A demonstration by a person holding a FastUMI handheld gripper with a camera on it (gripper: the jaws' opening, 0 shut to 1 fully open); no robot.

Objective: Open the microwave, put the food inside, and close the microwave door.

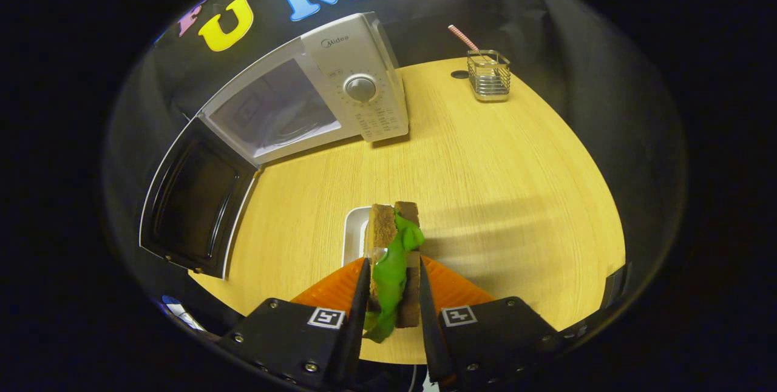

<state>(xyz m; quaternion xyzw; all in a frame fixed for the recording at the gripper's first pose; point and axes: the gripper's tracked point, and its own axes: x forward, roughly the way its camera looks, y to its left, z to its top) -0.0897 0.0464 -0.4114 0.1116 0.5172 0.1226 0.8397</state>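
We see a table (485, 161) of pale wood-grain laminate with a smooth, faintly shiny top. The microwave (340, 85) has a matt white plastic-looking shell and a glossy dark door (194, 198). Between the gripper (393, 295) fingers, both pressing it, the sandwich (394, 240) shows rough brown bread and glossy green filling, perhaps plastic. The holder (488, 75) looks like shiny wire metal

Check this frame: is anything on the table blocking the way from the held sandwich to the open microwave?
Nothing visible does. The tool is shut on the sandwich, above a white plate. Bare table lies between it and the microwave, whose door is swung open. The wire holder stands off to the side.
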